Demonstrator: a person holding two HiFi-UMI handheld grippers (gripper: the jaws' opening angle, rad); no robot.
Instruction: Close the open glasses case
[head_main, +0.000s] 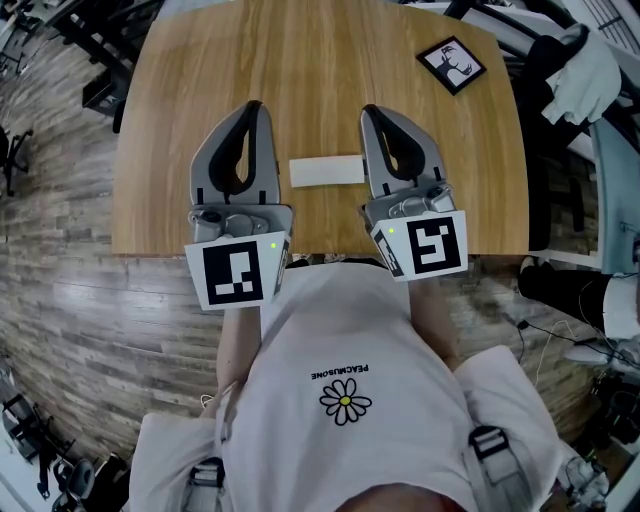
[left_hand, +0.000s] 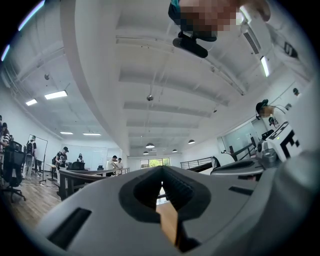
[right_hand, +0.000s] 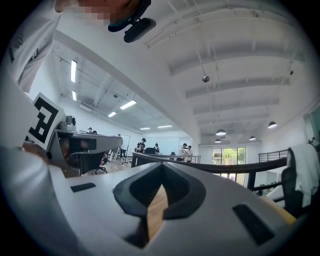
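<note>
The white glasses case (head_main: 325, 171) lies flat on the wooden table (head_main: 200, 60), between the two grippers, and looks like a low closed oblong. My left gripper (head_main: 252, 108) is held just left of it with its jaws together and nothing in them. Just right of the case, my right gripper (head_main: 369, 112) is also shut and empty. Neither touches the case. Both gripper views point out level over the room: the left gripper (left_hand: 161, 169) and the right gripper (right_hand: 161, 165) show only a sliver of table wood between their closed jaws, and the case is hidden there.
A black framed picture (head_main: 451, 64) lies at the table's far right. A white cloth (head_main: 590, 70) hangs on a chair beyond the right edge, with cables on the floor (head_main: 545, 335). Several people stand at desks far off (left_hand: 65, 157).
</note>
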